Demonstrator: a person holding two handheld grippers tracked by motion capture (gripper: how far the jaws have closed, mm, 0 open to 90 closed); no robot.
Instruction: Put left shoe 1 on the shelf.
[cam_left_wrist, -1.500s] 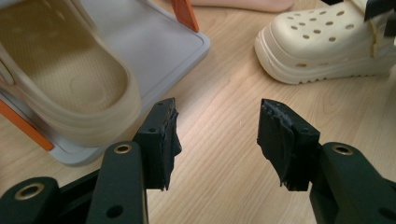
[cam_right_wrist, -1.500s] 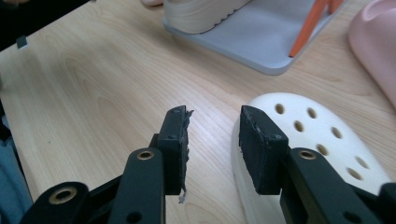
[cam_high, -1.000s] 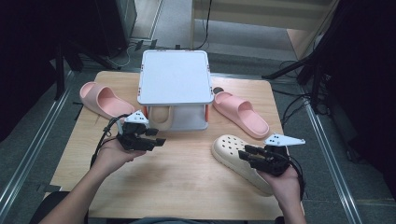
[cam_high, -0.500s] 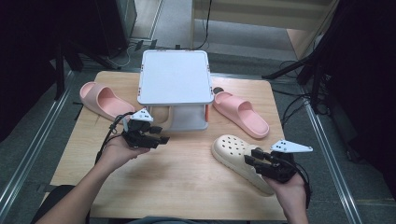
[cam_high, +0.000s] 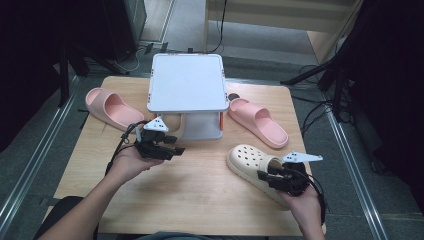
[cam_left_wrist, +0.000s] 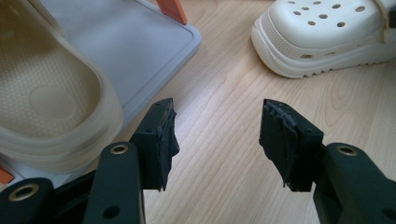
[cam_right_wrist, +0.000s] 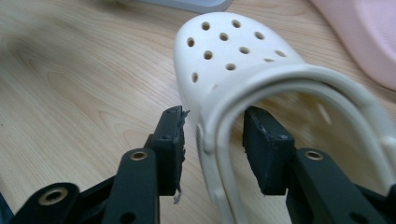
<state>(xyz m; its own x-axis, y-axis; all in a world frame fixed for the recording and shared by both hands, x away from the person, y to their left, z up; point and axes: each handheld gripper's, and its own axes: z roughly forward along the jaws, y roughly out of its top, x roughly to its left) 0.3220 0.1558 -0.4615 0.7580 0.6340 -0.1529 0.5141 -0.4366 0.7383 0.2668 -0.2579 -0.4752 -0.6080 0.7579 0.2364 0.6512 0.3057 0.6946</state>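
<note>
You have two pink slippers (cam_high: 106, 107) (cam_high: 259, 121), two cream clogs (cam_high: 252, 167) (cam_left_wrist: 51, 100), and one grey rack (cam_high: 187, 82).

The middle and near left of the counter (cam_high: 200, 190) lie open for passing. A grey shelf stand (cam_high: 186, 82) blocks the far centre, with pink slippers (cam_high: 106, 106) beside it; a cream clog (cam_high: 250, 162) crowds the right.

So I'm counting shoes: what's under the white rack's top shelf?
One cream clog lies on the rack's lower tray, below the shelf. The shelf hides most of it from above, so more could be there.
</note>
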